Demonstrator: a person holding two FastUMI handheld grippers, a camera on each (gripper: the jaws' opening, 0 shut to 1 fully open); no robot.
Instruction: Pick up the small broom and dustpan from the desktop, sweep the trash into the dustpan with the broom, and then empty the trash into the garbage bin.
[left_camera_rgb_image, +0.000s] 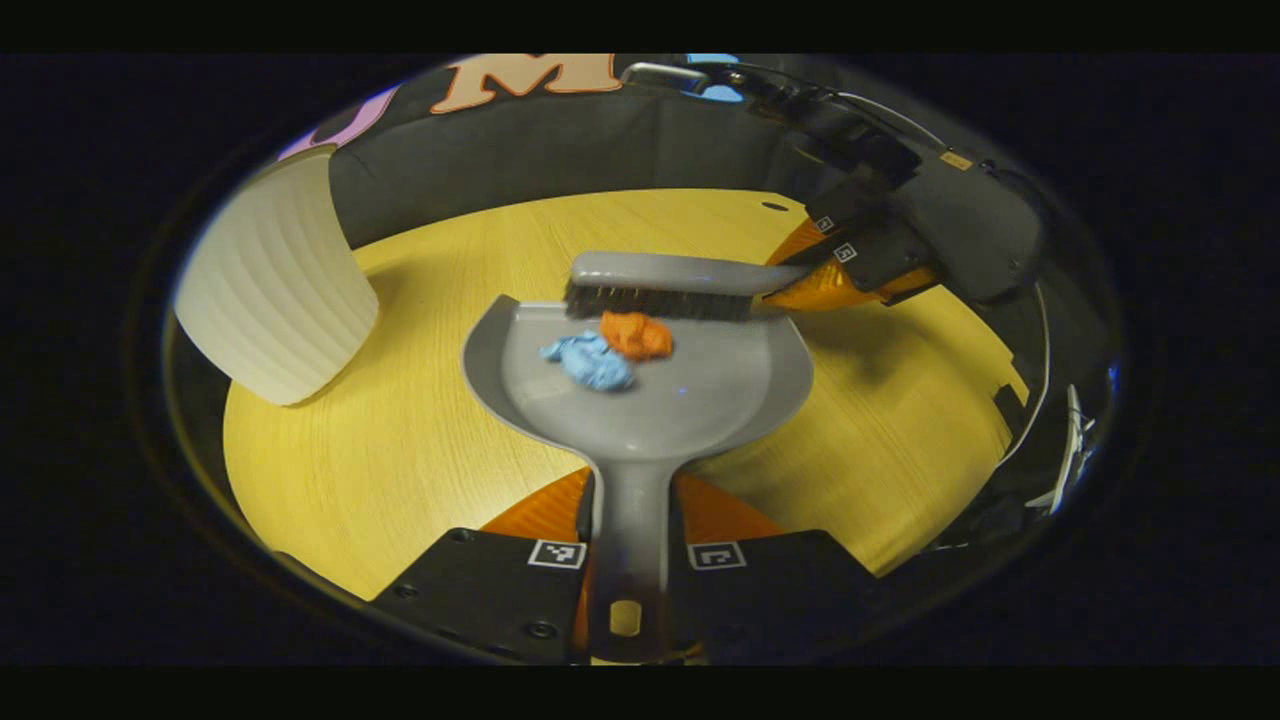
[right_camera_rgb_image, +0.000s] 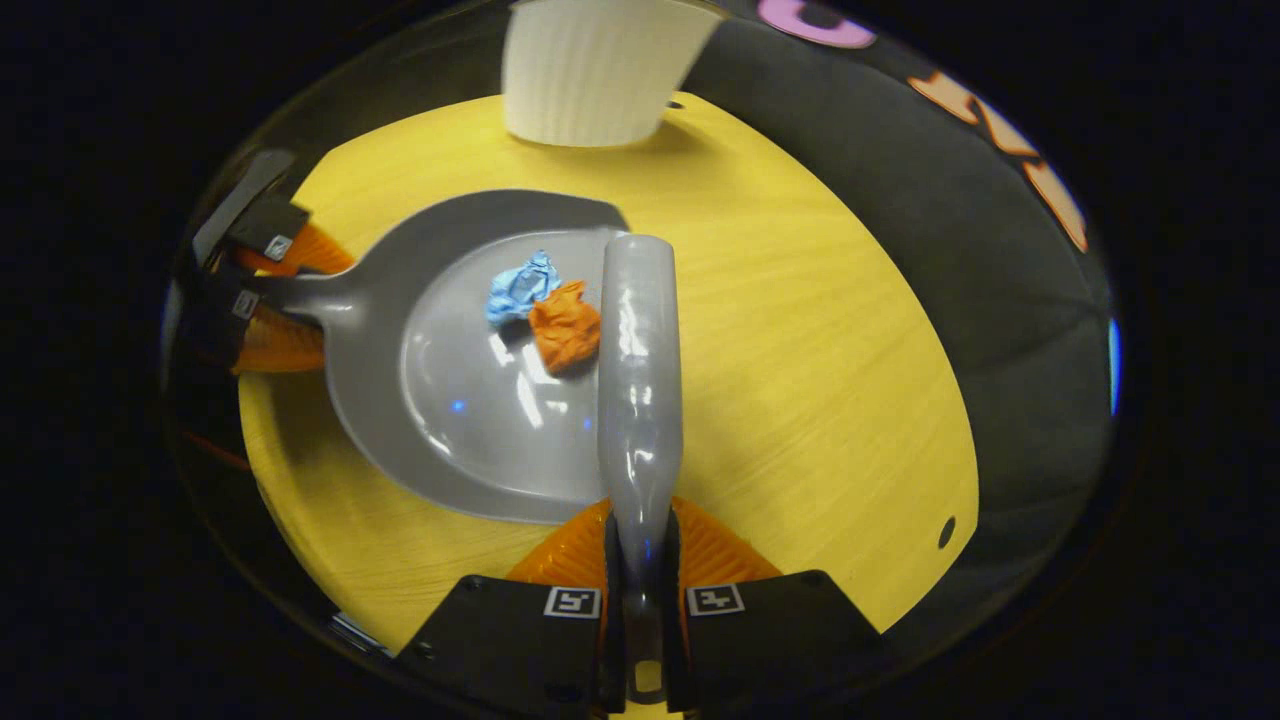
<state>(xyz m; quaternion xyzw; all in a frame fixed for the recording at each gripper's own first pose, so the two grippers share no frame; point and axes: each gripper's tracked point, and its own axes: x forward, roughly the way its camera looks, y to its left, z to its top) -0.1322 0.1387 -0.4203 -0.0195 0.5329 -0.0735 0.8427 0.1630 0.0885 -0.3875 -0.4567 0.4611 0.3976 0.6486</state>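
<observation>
Left claw (left_camera_rgb_image: 628, 560): both fingers pinch the handle of the grey dustpan (left_camera_rgb_image: 640, 385). Handle runs straight out ahead along the claw's axis; the pan's open lip faces away from the claw. Pan looks flat on the yellow table (left_camera_rgb_image: 380, 450).

Right claw (right_camera_rgb_image: 642, 590): pressed onto the grey broom (right_camera_rgb_image: 640, 370) handle, which likewise points straight forward along that claw's axis. Seen from the left gripper view, the broom head lies crosswise at the pan's lip, bristles down.

Trash: a blue wad (left_camera_rgb_image: 590, 362) and an orange wad (left_camera_rgb_image: 636, 335), touching each other, both inside the pan and near its lip, just beside the bristles. Judgement: sweeping is essentially done; emptying remains.

Key relation for the tip-out: the white ribbed garbage bin (left_camera_rgb_image: 275, 290) stands on the table ahead and to the left of the left claw, well apart from the pan. In the right gripper view it sits straight beyond the pan. The left claw carries the load, so it must swing left and keep the lip raised until over the bin; the wads sit close to the lip and could roll off.

Unclear:
- the bin's rim is cut off in both views, so its opening cannot be judged;
- whether the bristles touch the pan or the table cannot be told;
- the far end of the broom handle is hidden between the right claw's fingers.
</observation>
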